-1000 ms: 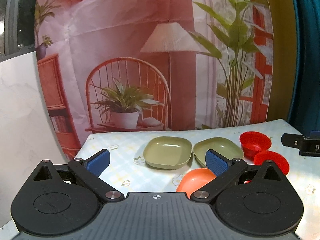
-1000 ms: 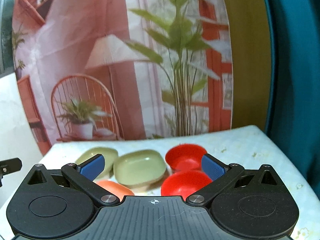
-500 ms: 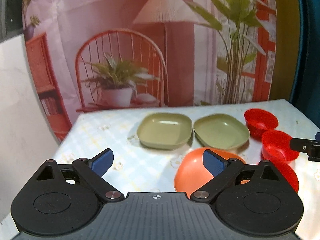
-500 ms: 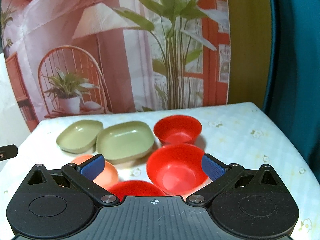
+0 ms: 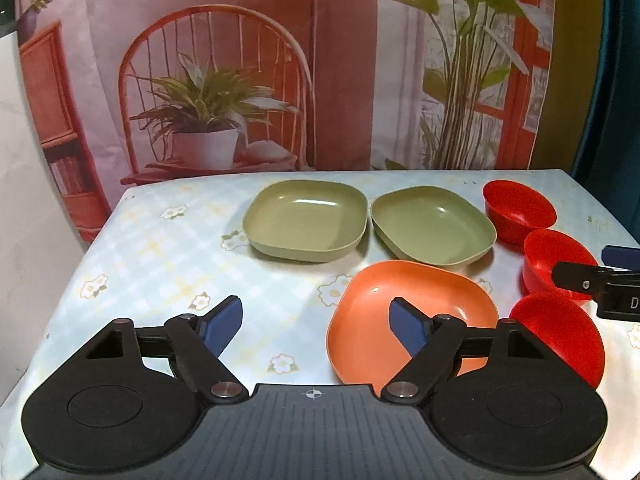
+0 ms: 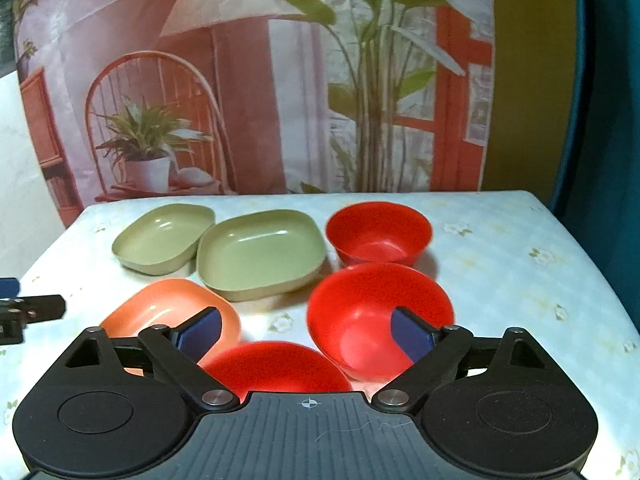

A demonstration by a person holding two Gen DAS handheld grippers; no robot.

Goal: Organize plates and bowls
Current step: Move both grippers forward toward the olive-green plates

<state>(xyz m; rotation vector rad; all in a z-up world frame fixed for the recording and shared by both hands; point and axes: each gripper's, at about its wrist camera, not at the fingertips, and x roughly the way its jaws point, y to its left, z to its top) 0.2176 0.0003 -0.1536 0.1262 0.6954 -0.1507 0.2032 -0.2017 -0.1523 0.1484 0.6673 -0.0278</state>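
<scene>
Two green square plates (image 5: 306, 224) (image 5: 432, 228) lie side by side at the back of the table. An orange plate (image 5: 408, 312) lies nearer, with my open left gripper (image 5: 316, 326) above the table, its right finger over that plate. Three red bowls stand in a row on the right: far (image 6: 378, 234), middle (image 6: 376, 312) and near (image 6: 276, 368). My open right gripper (image 6: 306, 334) hovers empty above the near and middle bowls. The green plates (image 6: 164, 238) (image 6: 260, 254) and the orange plate (image 6: 168, 306) also show in the right wrist view.
The table (image 5: 168, 256) has a pale flowered cloth and ends at a printed backdrop (image 5: 280, 60). A white wall panel (image 5: 28, 220) stands at the left, a teal curtain (image 6: 608, 120) at the right.
Both grippers have tilted down and moved forward over the table, so the plates and bowls show larger and lower. Nothing on the table has moved.
</scene>
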